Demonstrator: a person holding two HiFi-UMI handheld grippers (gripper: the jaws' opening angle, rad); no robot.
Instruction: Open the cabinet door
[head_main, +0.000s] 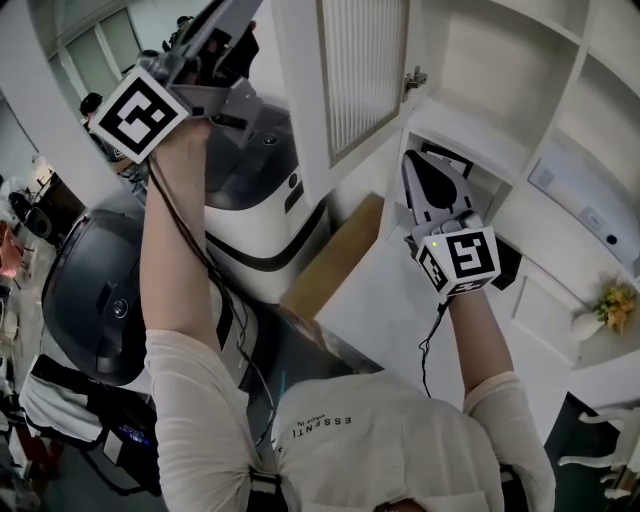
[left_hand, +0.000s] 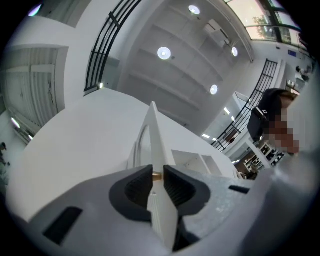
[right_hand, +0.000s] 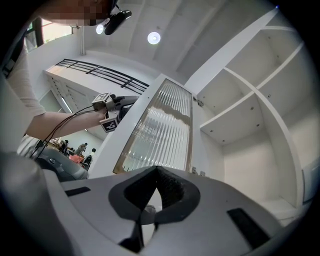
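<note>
Head view first: found the cabinet (head_main: 500, 60) with bare shelves and the cabinet door (head_main: 365, 70) standing well out from it on its hinge (head_main: 415, 78), ribbed glass panel and all. Spotted the left gripper (head_main: 225, 25) up high at the door's free edge. Spotted the right gripper (head_main: 418, 170) lower down, tips just short of the open shelves.

Checked the left gripper view next: saw both pads (left_hand: 137, 187) clamped on the thin door edge, one on each side, with a little brass knob (left_hand: 156, 176) peeking out right between the jaws. Definitely a grip, not a hover. Over in the right gripper view, found the jaws closed tip to tip with nothing in them. Had the door ahead and left of those tips, shelves ahead and right.

Reckoned the task mostly done, honestly: opening step well along, maybe a last bit of swing left. Figured on the next move needing a steady pinch and a path along the hinge's arc, with that skinny edge looking easy to slip off. Couldn't see any job for the right one.

Writing-wise, only made out upside-down print on the shirt (head_main: 380, 420), something like "ESSENTI…", plus a smaller line too tiny to read. Found no brand on the cabinet.
</note>
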